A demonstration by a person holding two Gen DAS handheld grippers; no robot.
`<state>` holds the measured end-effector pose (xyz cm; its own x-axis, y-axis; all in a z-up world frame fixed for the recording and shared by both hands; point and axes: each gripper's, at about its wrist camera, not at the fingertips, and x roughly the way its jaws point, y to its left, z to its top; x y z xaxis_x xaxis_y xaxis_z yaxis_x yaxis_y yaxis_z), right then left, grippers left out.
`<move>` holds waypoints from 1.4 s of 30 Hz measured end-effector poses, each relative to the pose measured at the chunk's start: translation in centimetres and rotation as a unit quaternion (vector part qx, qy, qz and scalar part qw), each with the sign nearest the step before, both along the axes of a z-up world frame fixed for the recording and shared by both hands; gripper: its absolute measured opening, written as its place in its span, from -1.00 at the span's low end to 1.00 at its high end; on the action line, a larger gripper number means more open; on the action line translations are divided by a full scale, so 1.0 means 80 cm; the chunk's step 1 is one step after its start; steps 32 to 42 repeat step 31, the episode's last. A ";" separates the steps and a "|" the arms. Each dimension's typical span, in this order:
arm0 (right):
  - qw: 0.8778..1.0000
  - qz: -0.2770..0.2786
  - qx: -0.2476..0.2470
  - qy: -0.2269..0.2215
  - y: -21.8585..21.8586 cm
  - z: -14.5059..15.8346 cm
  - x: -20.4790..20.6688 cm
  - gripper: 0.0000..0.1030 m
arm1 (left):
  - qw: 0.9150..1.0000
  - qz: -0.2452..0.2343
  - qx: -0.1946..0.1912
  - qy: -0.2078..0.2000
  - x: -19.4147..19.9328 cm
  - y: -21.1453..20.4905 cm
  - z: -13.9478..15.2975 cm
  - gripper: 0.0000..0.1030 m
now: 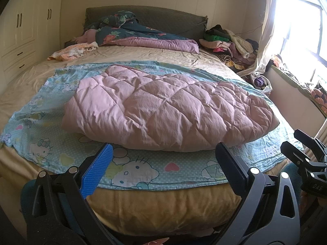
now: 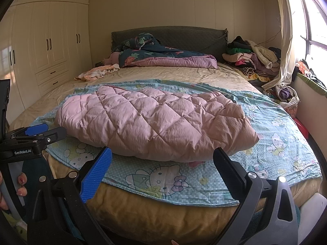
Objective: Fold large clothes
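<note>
Wardrobe (image 2: 47, 40) stood along the left wall. Bed (image 1: 163, 208) filled the room; a blue cartoon sheet (image 1: 143, 171) lay across its near end. Pink quilted blanket (image 1: 169, 110) lay folded on the sheet, mid-bed. Left gripper (image 1: 163, 169) and right gripper (image 2: 163, 171) were both spread wide, holding nothing, at the foot edge. Clothes pile (image 2: 251, 59) sat by the window (image 1: 302, 26), right.

the pink quilt (image 1: 163, 110) hides the middle of the cartoon sheet (image 1: 143, 169); window (image 1: 302, 24) glare washes out.

Both wrist views face bed (image 1: 143, 210) from its foot, near, sharing quilt (image 1: 169, 110)
</note>
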<state>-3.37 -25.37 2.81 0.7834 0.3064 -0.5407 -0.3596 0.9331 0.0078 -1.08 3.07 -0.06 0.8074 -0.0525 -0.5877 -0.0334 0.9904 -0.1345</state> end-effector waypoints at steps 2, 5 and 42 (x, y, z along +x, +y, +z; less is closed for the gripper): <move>1.000 -0.001 0.000 0.001 0.001 0.001 0.000 0.92 | 1.000 -0.003 -0.001 0.001 0.000 -0.001 0.000 0.82; 1.000 -0.003 -0.001 0.000 0.002 0.003 0.000 0.92 | 1.000 -0.005 -0.003 0.003 0.000 0.001 0.001 0.82; 0.780 -0.616 -0.019 0.107 -0.598 -0.116 -0.007 0.92 | 0.898 0.437 -0.032 0.053 0.095 0.431 -0.035 0.82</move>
